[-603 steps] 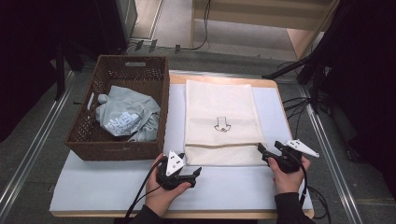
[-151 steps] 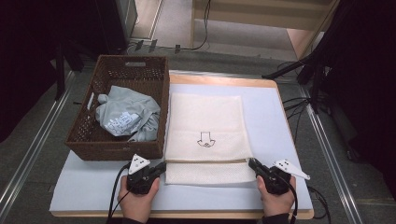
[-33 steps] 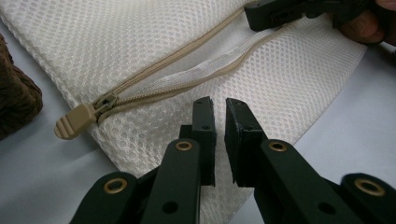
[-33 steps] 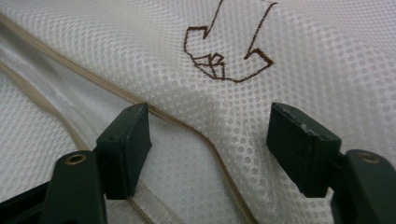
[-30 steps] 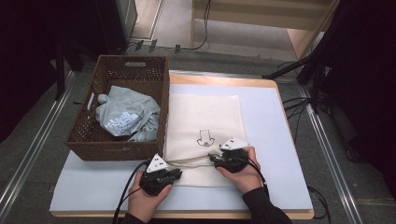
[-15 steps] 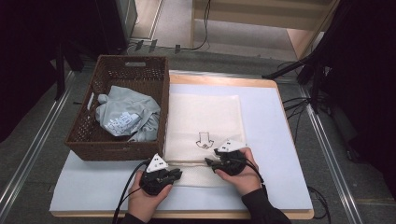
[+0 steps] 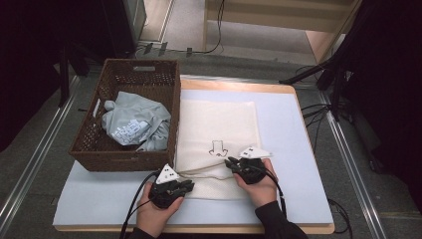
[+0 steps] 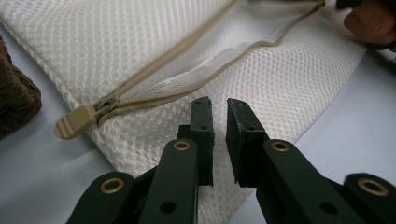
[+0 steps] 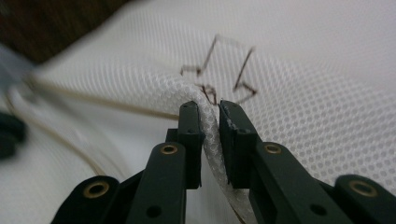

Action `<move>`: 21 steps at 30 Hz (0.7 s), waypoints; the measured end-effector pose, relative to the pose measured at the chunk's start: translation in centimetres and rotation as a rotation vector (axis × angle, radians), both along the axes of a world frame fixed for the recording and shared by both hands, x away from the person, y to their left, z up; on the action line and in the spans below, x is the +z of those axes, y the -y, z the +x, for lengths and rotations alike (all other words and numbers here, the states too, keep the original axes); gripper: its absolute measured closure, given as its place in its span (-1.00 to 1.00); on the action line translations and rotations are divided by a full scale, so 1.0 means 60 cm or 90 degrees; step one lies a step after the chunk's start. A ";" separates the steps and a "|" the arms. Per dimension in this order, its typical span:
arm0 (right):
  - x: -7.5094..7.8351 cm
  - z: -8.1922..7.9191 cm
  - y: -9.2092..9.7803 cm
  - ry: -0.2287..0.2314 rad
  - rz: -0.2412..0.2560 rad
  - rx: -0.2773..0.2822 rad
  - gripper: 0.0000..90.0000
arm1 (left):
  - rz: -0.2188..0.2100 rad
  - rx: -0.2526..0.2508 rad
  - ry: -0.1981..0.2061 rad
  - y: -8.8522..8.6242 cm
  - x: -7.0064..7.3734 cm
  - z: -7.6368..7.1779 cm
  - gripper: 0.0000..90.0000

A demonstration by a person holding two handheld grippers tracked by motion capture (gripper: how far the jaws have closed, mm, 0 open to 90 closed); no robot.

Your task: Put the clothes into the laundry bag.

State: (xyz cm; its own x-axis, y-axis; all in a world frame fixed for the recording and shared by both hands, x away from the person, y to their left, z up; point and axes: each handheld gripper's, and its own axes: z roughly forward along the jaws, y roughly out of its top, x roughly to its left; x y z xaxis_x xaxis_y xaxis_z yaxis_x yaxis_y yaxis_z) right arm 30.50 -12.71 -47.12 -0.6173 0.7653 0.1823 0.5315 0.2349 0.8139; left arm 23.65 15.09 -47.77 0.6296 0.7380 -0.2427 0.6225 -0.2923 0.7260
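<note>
A white mesh bag (image 7: 219, 124) with a dark arrow mark lies flat on the table pad, its beige zipper open along the near end. My right gripper (image 7: 230, 163) is shut on a raised fold of the bag's upper layer (image 9: 211, 135), just below the arrow mark (image 9: 224, 74). My left gripper (image 7: 191, 184) sits at the bag's near left corner, its jaws almost together on the mesh (image 8: 140, 140) below the zipper. The zipper pull (image 8: 74, 123) lies left of those jaws. The other hand (image 8: 369, 23) shows at the far right of the left gripper view.
A brown wicker basket (image 7: 122, 152) stands to the left of the bag, holding crumpled grey clothing (image 7: 134, 124). The pale pad (image 7: 298, 149) covers the wooden table. Cables trail from both grippers over the near edge.
The right gripper came in from the bag's near right corner to its middle and took hold of the upper mesh layer. Over the last second it shifted only slightly; the left gripper stayed put.
</note>
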 end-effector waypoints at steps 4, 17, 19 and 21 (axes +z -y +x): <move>0.007 0.002 0.002 0.014 0.028 -0.005 0.71 | 0.000 0.001 0.001 0.000 0.000 0.000 0.80; -0.023 0.007 -0.031 0.017 -0.141 0.059 -0.36 | 0.001 0.000 0.001 0.000 0.000 0.000 0.79; -0.023 0.011 -0.028 0.006 -0.131 0.060 -0.34 | 0.001 0.000 0.002 0.000 0.000 -0.001 0.79; -0.022 0.008 -0.028 0.006 -0.131 0.051 -0.08 | 0.004 -0.001 0.002 0.001 0.000 -0.001 0.79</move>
State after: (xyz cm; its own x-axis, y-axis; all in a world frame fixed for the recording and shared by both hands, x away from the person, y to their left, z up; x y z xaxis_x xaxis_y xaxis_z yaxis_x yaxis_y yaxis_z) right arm 30.99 -11.05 -48.42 -0.6783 0.7345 0.0215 0.4975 0.4374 0.7491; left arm 23.59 15.04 -47.76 0.6310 0.7389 -0.2364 0.6198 -0.2970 0.7264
